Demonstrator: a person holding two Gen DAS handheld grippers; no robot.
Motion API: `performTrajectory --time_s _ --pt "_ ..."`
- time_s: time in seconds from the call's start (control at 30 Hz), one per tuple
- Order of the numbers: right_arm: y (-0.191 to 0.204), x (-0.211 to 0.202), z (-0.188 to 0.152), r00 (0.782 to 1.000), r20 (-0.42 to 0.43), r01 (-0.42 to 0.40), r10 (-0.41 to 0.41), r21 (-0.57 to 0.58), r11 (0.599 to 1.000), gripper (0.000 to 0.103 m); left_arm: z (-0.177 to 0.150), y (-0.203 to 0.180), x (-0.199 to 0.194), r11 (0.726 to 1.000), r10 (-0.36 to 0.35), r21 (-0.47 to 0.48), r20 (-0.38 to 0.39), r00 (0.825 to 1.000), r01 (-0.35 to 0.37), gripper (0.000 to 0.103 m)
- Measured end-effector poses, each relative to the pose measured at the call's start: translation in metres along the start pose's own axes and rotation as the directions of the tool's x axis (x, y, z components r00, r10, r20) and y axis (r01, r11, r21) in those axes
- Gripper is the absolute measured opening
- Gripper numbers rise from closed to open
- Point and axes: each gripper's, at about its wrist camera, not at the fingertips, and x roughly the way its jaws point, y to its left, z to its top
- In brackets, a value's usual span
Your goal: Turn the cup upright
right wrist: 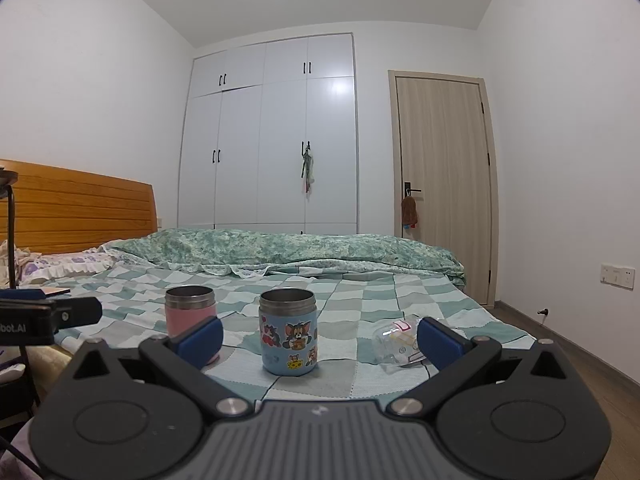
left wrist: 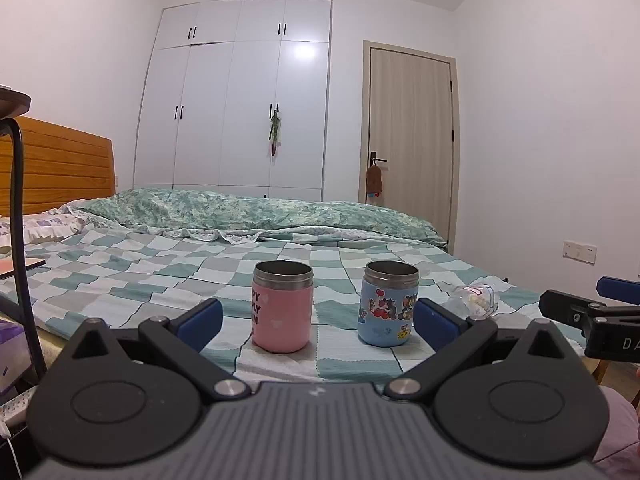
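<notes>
Your left gripper (left wrist: 316, 320) and right gripper (right wrist: 320, 340) are both sitting nearest the lens with jaws spread wide, gripping nothing, hovering over the near edge of the checkered bedspread (left wrist: 168, 268).

Straight ahead of the left tool, the pink cup (left wrist: 282, 306) and the blue cartoon cup (left wrist: 389, 304) are standing upright, mouths open; what shows of their steel insides looks empty.

The clear cup (right wrist: 398, 342) is lying on its side just beyond your right gripper's right-hand finger, and seems empty too. You appear to be at the approach step; next you are probably needing to swing the right tool toward it, close gently on its wall, and rotate it mouth-up.
</notes>
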Motion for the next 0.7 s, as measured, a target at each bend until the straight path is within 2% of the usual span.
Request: performTrajectory --time_s 0.7 --pt "0.0013 0.0001 -0.0003 1.000 0.001 0.000 0.000 -0.002 1.000 0.103 0.0009 -0.0020 -0.0006 1.000 0.000 0.002 0.008 1.000 0.000 0.103"
